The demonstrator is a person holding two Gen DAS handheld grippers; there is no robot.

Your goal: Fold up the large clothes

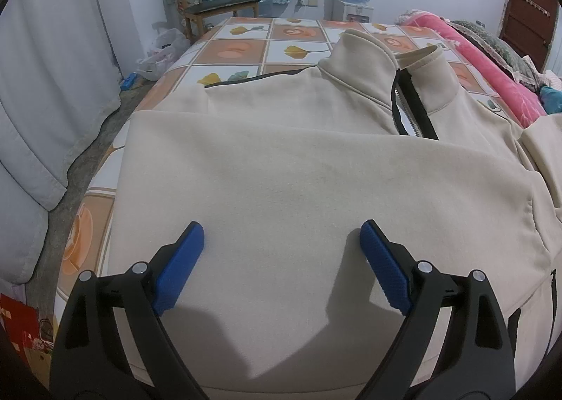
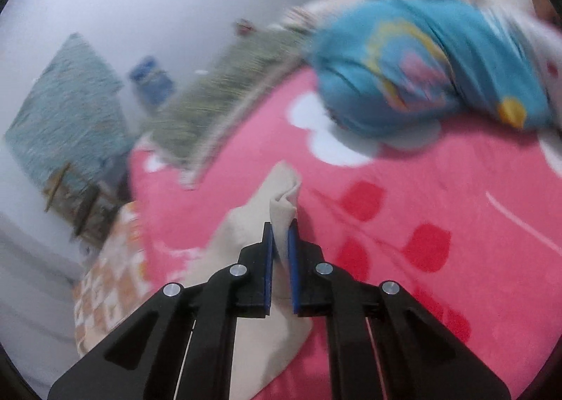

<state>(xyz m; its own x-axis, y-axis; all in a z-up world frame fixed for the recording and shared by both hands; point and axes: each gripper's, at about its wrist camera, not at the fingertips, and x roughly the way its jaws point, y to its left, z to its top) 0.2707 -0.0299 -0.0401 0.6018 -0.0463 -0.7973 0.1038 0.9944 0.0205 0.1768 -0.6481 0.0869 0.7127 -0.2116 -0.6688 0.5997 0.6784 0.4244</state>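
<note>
A: Pinching a bunched end of the beige jacket (image 2: 281, 196), the right claw (image 2: 280, 235) had its blue pads nearly together with cloth between them. Probably a sleeve end, but I couldn't confirm.

B: Where was it?

A: Over the pink blanket (image 2: 404, 224), off the jacket's right side. View was blurred. A blue bundle (image 2: 421, 66) sat beyond it on the blanket.

B: And the left claw (image 1: 281, 259)?

A: Spread wide, holding nothing. It hung just above the jacket body (image 1: 298, 189), which lay flat on the bed (image 1: 232, 48) with the patterned cover.

B: Jacket's long axis?

A: Ran straight away from the left claw, hem near it, collar (image 1: 368, 48) and zipper (image 1: 404, 108) at the far end. A beige panel already lay across the chest, covering the lower zipper.

B: So which relation mattered?

A: The held end lay right of the body, and the body lay left of the right claw. My guess: the next move was a crosswise swing of that end leftward onto the torso, across the long axis.

B: Nearer arm?

A: Right one for the sleeve, since it already gripped it. Left was nearer the hem and could pin the body.

B: Risk?

A: Cloth slipping or dragging the flat panel askew.
</note>
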